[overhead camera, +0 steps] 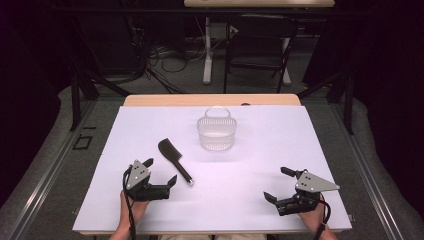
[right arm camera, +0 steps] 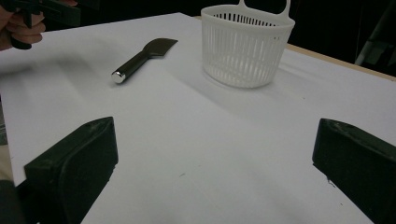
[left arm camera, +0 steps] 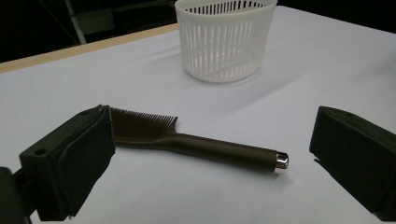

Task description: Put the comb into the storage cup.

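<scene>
Left gripper [overhead camera: 161, 172] wide open, holding nothing, just beside the one dark brown plastic comb [overhead camera: 174, 160] lying flat on the white table sheet [overhead camera: 260, 160]. One white slatted plastic basket [overhead camera: 216, 132] stands behind. Right gripper [overhead camera: 279, 184] wide open, empty, well apart.

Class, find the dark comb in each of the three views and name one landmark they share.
High view: comb left of centre, beside the left gripper.
Left gripper view: centre, between the jaws.
Right gripper view: upper left.
Shared landmark: white basket.
</scene>
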`<state>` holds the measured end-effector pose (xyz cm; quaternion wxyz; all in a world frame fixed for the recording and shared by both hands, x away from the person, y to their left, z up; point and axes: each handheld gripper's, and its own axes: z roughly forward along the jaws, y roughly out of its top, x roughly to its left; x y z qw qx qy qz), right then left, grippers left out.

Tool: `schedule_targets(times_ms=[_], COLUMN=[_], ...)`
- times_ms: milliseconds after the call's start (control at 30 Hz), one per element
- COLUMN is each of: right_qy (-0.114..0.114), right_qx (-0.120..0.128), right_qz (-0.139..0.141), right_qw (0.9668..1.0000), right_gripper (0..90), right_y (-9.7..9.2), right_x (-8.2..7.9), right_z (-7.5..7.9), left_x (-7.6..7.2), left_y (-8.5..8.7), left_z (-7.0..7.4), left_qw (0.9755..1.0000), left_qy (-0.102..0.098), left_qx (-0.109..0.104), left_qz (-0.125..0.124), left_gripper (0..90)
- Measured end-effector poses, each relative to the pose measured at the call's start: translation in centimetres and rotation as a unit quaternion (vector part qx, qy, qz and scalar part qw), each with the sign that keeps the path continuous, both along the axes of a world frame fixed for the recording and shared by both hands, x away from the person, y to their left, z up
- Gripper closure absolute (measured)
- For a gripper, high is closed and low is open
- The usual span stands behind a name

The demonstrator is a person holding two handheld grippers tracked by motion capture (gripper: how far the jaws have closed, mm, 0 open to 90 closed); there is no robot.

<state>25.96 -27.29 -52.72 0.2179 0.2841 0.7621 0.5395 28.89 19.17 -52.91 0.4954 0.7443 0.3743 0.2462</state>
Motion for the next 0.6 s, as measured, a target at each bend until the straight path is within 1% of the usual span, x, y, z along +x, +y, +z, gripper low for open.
schedule_targets(times_ms=[167, 233, 267, 400, 433, 600], right_qy=[0.0, 0.0, 0.0, 0.001, 0.001, -0.001], right_qx=[-0.001, -0.001, -0.001, 0.0, 0.0, -0.001], right_qz=[0.001, 0.001, 0.0, -0.001, -0.001, -0.001], right_qw=[1.0, 1.0, 1.0, 1.0, 1.0, 1.0], right_gripper=[0.0, 0.0, 0.0, 0.0, 0.0, 0.0], right_y=[0.0, 0.0, 0.0, 0.0, 0.0, -0.1], right_x=[0.0, 0.0, 0.0, 0.0, 0.0, 0.0], right_z=[0.0, 0.0, 0.0, 0.0, 0.0, 0.1], left_x=[0.5, 0.6, 0.8, 1.1, 1.1, 1.5], left_y=[-0.6, -0.7, -0.9, -1.2, -1.3, -1.8], left_z=[-0.1, -0.1, -0.1, -0.1, 0.0, -0.1], left_qw=[0.9999, 0.9999, 0.9998, 0.9998, 0.9998, 0.9996], left_qy=[0.01, 0.011, 0.016, 0.018, 0.018, 0.022], left_qx=[0.005, 0.005, 0.008, 0.011, 0.008, 0.012], left_qz=[-0.002, -0.003, -0.003, -0.006, -0.005, -0.008], left_gripper=[0.0, 0.1, 0.1, 0.0, 0.0, 0.0])
